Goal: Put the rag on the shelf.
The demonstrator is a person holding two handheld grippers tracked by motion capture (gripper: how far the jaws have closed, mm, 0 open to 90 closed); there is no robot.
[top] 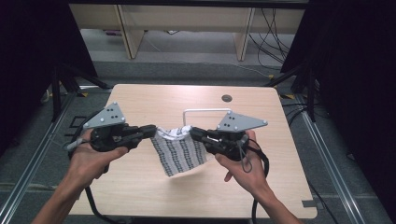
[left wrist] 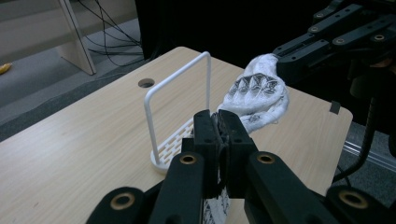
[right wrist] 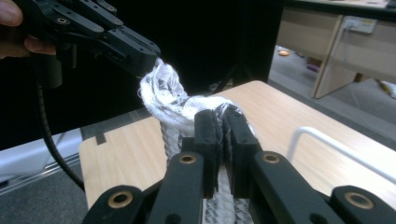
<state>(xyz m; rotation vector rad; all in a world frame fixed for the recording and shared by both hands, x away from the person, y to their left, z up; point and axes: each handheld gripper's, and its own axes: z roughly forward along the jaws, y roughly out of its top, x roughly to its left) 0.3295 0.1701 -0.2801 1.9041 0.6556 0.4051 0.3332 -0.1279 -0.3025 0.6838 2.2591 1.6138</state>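
Note:
A white cloth with dark grey patterned stripes (top: 179, 153) hangs in the air above the wooden table (top: 140, 186), stretched between the two grippers. My left gripper (top: 153, 130) is shut on the cloth's left top corner, and my right gripper (top: 192, 132) is shut on its right top corner. In the left gripper view the jaws pinch a fold of the cloth (left wrist: 256, 95), and the right gripper (left wrist: 287, 63) grips it farther off. In the right gripper view the cloth (right wrist: 175, 100) is bunched between the closed jaws, with the left gripper (right wrist: 144, 63) holding its other end.
A white wire rack (top: 205, 114) stands on the table just behind the cloth; its frame (left wrist: 180, 88) rises from a slotted base. A round cable hole (top: 226, 98) lies near the table's far edge. Wooden furniture legs and cables are on the floor beyond.

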